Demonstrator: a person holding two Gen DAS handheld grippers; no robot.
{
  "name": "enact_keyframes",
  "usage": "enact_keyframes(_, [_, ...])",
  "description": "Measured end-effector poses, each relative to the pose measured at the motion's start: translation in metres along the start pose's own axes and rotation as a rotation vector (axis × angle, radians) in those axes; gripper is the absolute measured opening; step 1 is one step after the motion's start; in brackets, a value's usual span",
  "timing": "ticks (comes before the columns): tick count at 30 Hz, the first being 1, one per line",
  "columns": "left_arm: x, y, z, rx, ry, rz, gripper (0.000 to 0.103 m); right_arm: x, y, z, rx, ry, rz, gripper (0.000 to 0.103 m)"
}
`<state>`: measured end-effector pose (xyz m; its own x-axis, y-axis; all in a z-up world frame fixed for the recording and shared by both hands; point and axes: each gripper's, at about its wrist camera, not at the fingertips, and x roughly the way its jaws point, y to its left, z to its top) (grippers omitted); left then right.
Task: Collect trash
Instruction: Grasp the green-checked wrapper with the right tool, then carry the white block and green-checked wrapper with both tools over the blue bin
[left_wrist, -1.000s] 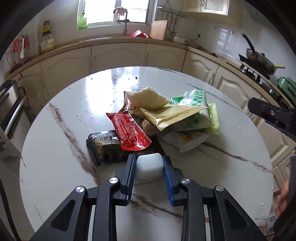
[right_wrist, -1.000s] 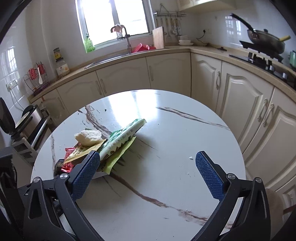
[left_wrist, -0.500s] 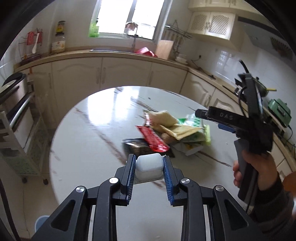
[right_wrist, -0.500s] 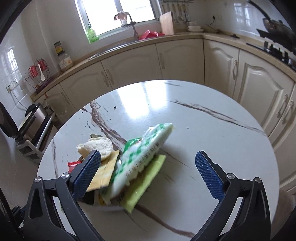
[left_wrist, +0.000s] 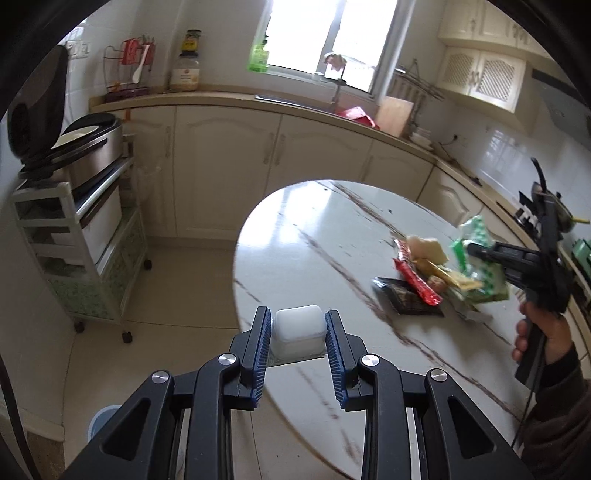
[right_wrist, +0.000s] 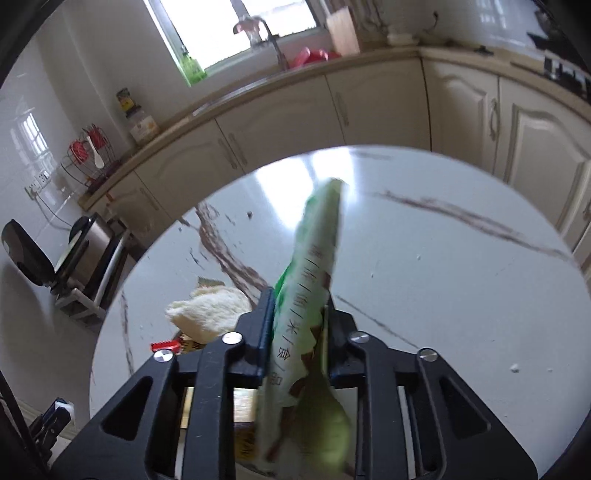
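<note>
My left gripper (left_wrist: 298, 328) is shut on a small white plastic cup (left_wrist: 297, 326), held over the near edge of the round marble table (left_wrist: 303, 236). My right gripper (right_wrist: 298, 306) has its jaws closing on a green and white snack wrapper (right_wrist: 314, 266), which stands pinched between the pads above the table (right_wrist: 443, 280). In the left wrist view a hand holds that right gripper (left_wrist: 491, 258) over the trash pile: a red wrapper (left_wrist: 417, 282), a black tray (left_wrist: 406, 301), a yellow packet (left_wrist: 456, 278) and a piece of bread (left_wrist: 424, 245). The bread (right_wrist: 210, 308) lies left of the right gripper.
A wheeled rack (left_wrist: 81, 236) with an appliance on top stands on the floor at the left. Cream cabinets (left_wrist: 229, 166) and a counter with a sink curve behind the table. A blue bin (left_wrist: 101, 424) shows at the lower left. A wok sits on the stove at far right.
The left gripper has swung left and back from the pile, carrying the white cup. The right gripper moved over the pile, then closed from wide open onto the green wrapper.
</note>
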<state>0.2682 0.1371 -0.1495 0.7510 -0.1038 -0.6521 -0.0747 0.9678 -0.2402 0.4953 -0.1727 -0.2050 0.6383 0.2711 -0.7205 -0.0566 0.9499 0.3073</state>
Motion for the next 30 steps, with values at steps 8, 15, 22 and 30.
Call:
enact_keyframes(8, [-0.030, 0.022, -0.013, -0.030, -0.061, -0.005, 0.026, -0.070, 0.022, -0.003, -0.039, -0.154, 0.026, 0.017])
enact_keyframes(15, [-0.064, 0.043, -0.030, -0.045, -0.070, -0.019, 0.026, -0.047, 0.008, -0.023, 0.111, 0.018, 0.133, 0.018])
enact_keyframes(22, [-0.093, 0.067, -0.041, -0.067, -0.069, 0.005, 0.026, -0.013, -0.004, -0.038, 0.064, 0.116, -0.001, 0.037])
enact_keyframes(30, [-0.106, 0.084, -0.040, -0.086, -0.068, 0.025, 0.026, 0.012, -0.007, -0.019, -0.017, 0.170, -0.016, 0.052])
